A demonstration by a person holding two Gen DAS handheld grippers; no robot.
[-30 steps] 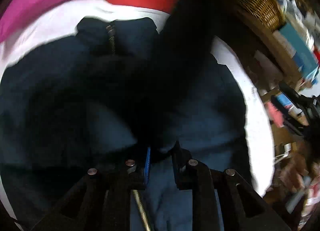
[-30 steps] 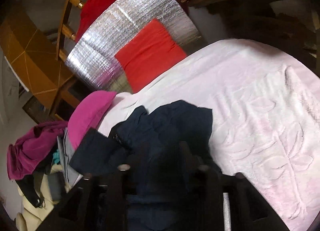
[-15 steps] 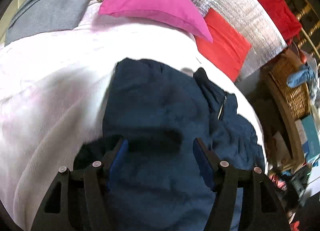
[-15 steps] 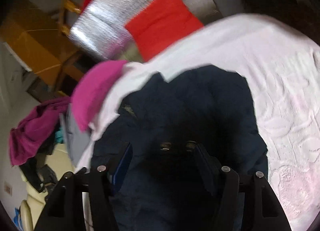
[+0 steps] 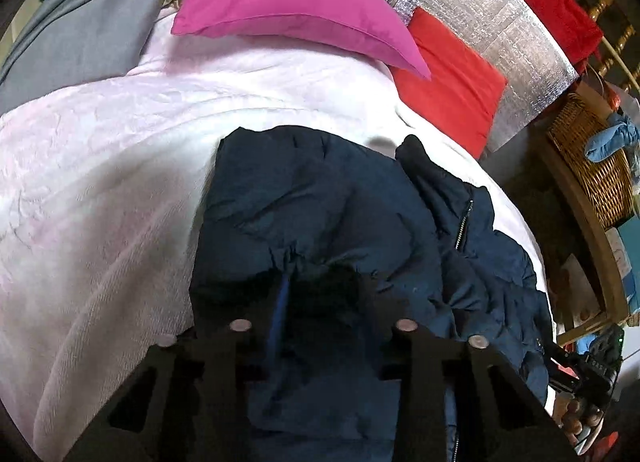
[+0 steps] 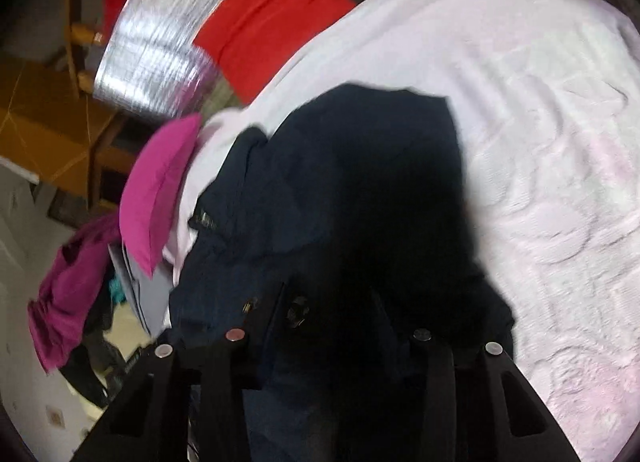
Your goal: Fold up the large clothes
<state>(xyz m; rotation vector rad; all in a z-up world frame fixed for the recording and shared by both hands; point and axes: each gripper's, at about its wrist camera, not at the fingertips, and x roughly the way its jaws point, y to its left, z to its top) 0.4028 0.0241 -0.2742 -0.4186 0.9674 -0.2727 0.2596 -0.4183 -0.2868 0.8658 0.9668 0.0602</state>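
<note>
the bed carries the navy jacket, bunched toward its right edge below the pink pillow: partly folded over, i judge, far from neat. left hand-held gripper and right hand-held gripper both stand open over the fabric, gripping nothing. half a second ago the jaws looked wider; now they sit lower into the cloth.

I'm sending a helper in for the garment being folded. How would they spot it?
Find the bed's pale pink blanket. In its middle lies a puffy navy jacket with a metal zip, below the magenta pillow and red cushion. It is the only dark, quilted item on the blanket.
</note>
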